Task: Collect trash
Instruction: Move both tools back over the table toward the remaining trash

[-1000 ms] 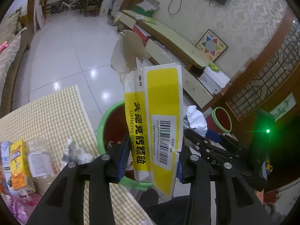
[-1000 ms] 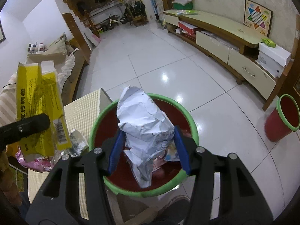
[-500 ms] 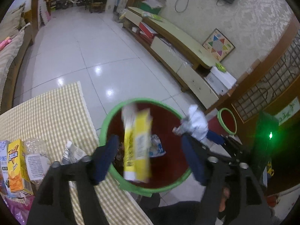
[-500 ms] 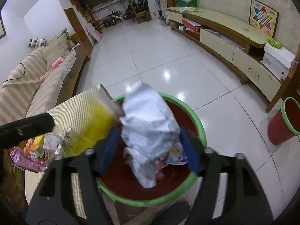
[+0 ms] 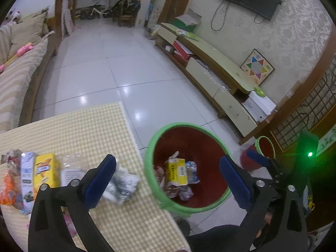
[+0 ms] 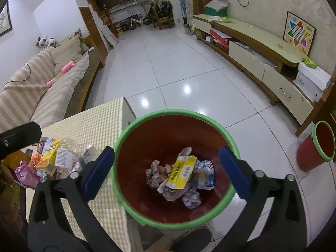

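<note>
Now yellow box in bin, below both open tongs.

Both tongs opened; yellow box and foil wad dropped into bin

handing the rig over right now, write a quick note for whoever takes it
Left tool: open, empty, over the table edge beside the bin.
Right tool: open, empty, above the bin.
Green-rimmed red plastic bin: holds the yellow-and-white cardboard medicine box, a crinkled white wrapper and crumpled paper wads.
Done: those pieces are in the bin.
Left: on the yellow checked tablecloth, a crumpled grey-white paper ball, a yellow drink carton, a clear plastic bottle and assorted wrappers.
</note>
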Motion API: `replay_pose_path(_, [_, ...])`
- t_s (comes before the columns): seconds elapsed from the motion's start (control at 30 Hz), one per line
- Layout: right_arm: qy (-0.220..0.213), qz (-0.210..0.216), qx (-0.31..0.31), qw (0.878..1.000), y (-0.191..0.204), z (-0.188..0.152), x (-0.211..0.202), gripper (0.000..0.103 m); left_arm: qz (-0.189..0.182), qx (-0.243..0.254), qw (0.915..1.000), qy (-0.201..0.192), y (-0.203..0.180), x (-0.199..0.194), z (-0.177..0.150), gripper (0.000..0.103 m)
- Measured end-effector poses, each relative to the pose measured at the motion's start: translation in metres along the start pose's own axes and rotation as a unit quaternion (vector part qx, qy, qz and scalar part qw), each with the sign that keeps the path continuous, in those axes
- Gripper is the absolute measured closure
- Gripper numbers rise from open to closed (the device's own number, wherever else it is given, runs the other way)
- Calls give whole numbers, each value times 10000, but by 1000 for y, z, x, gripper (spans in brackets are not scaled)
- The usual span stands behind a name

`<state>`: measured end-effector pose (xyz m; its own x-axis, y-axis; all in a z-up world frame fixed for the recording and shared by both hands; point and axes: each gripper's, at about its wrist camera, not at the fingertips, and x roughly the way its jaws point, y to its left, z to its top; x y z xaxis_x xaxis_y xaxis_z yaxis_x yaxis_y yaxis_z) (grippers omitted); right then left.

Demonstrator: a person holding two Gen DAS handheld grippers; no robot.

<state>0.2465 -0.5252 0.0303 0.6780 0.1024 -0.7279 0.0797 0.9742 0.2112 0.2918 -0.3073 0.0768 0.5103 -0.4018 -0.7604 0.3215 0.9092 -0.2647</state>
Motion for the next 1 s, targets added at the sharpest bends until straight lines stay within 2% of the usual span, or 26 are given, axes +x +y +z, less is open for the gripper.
replay_pose_path(0.6, [45,212,-497,9985,106,-20,-22,5,309,-588,9973,-322,103,-92,-41,8])
replay_pose_path(1.0, [149,361,-953,9947,185,-35,-17,5,753,-1201,9887,-488,194,-140,-86,8])
